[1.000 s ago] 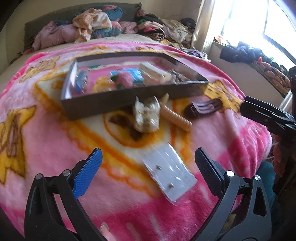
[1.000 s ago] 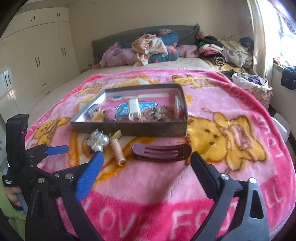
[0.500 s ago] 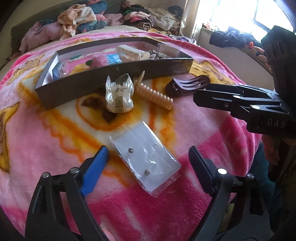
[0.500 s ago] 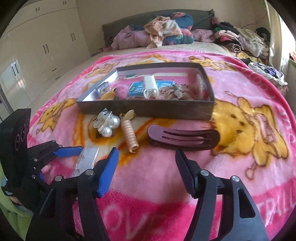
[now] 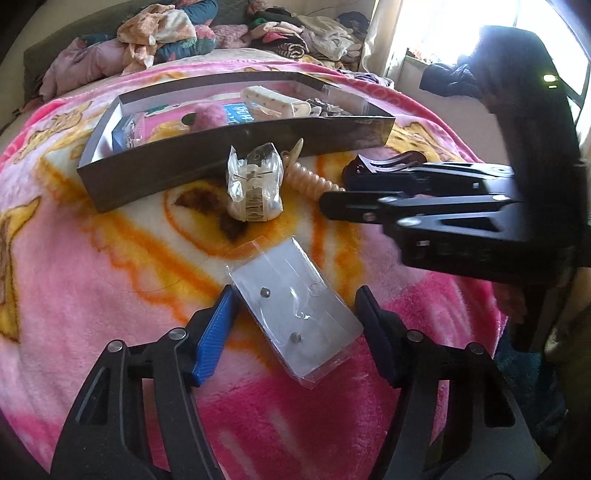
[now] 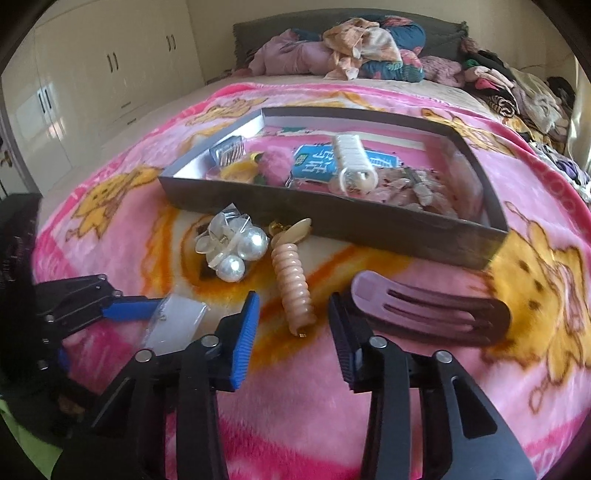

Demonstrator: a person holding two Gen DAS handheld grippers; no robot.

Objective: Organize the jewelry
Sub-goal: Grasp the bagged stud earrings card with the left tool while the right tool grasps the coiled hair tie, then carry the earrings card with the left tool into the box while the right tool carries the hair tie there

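Observation:
A clear packet of stud earrings (image 5: 291, 306) lies on the pink blanket between the fingers of my open left gripper (image 5: 295, 299); it also shows in the right wrist view (image 6: 173, 321). My open right gripper (image 6: 293, 308) straddles the near end of a peach spiral hair clip (image 6: 291, 284). A pearl claw clip (image 6: 231, 247) lies to its left and a dark purple hair clip (image 6: 432, 310) to its right. A dark shallow box (image 6: 332, 218) behind them holds several accessories. The right gripper (image 5: 369, 195) shows in the left wrist view, over the clips.
The pink cartoon blanket (image 6: 535, 295) covers a bed. Piled clothes (image 6: 354, 48) lie at the headboard. White wardrobes (image 6: 74, 81) stand at the left. A bright window (image 5: 461, 33) is at the right.
Both grippers have moved forward and down. The left now brackets the earring packet and its jaws have narrowed. The right has closed in on the spiral clip and narrowed too.

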